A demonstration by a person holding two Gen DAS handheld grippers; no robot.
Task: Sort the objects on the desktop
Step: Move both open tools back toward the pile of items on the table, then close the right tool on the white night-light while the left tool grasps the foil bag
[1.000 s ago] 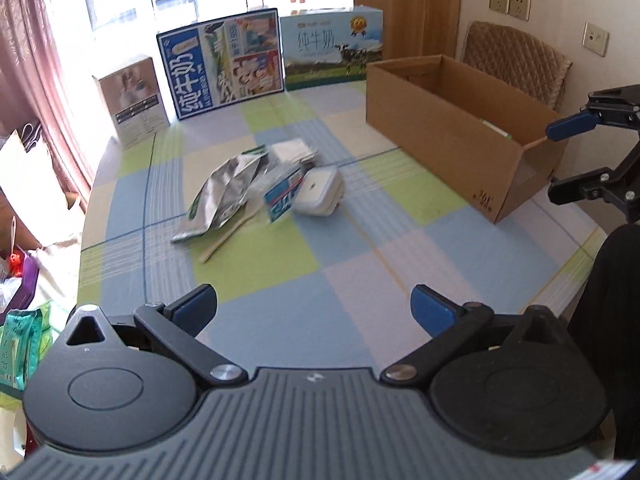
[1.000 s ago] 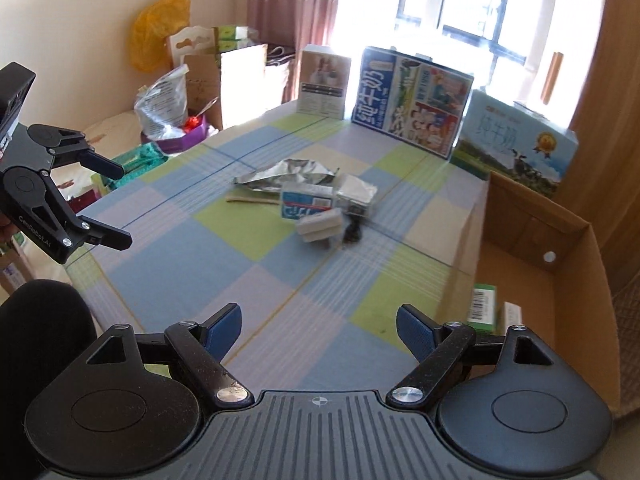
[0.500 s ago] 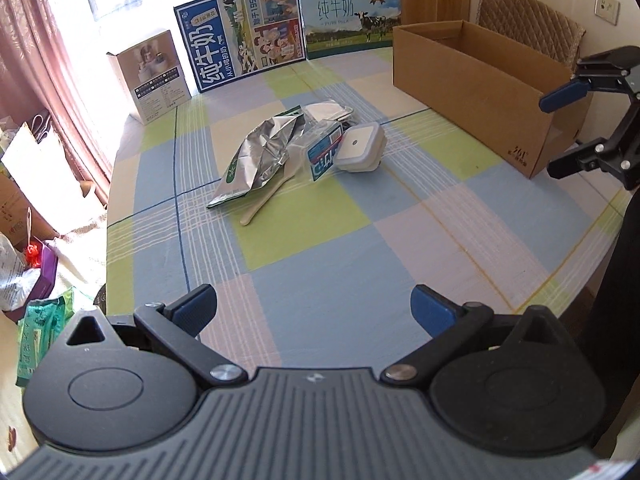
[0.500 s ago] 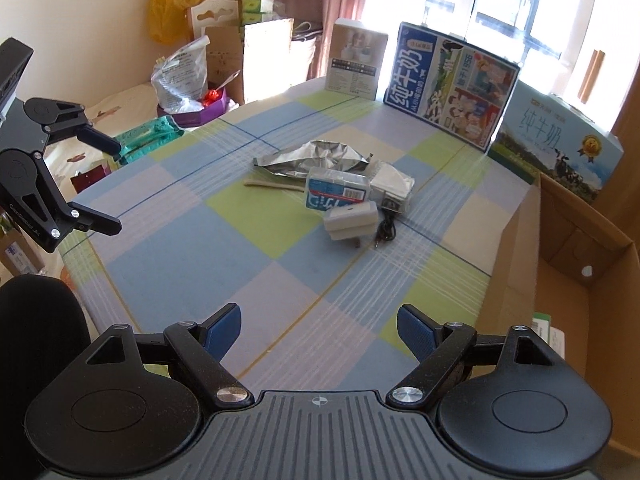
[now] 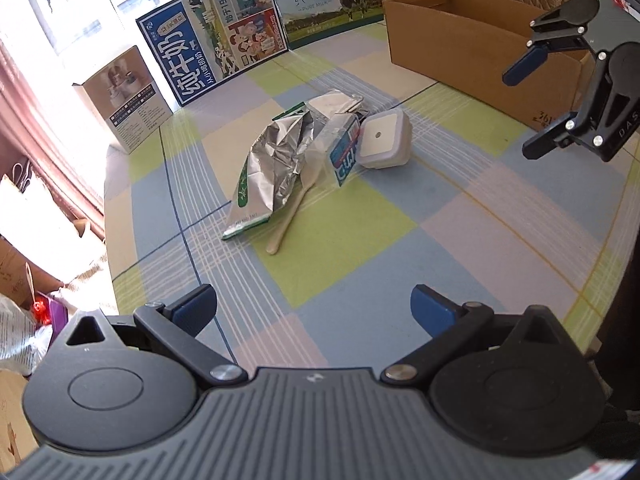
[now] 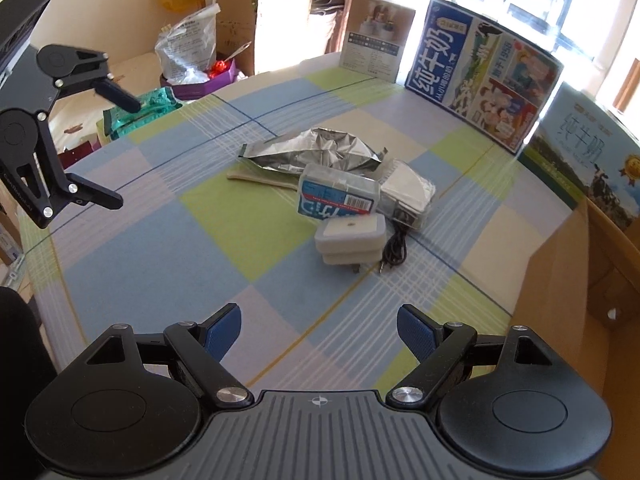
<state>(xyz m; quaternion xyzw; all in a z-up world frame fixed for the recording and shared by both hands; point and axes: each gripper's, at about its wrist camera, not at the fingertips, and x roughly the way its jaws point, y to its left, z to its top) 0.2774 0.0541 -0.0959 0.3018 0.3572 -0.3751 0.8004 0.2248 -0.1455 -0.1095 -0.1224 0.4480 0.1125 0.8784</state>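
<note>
Both claws hanging apart, empty: left gripper, right gripper. Spoon lying half hidden under foil bag, mid-table; box cut off at right edge.

**Foil, plastic and cardboard on a woven check cloth**

The table is covered by a matt checked cloth with a fine woven look. On it lies a crumpled foil pouch, silvery and shiny with sharp creases. A pale spoon beside it looks like matt wood or bamboo. The white night-light plug is smooth plastic with a soft sheen; its prongs look metallic. The blue-and-white pack is wrapped in glossy film. A thin black cable looks rubbery. The open box is plain matt brown cardboard. The milk cartons behind are printed, slightly glossy card. Both grippers are matt black plastic with ribbed blue pads and bright metal rivets.
</note>
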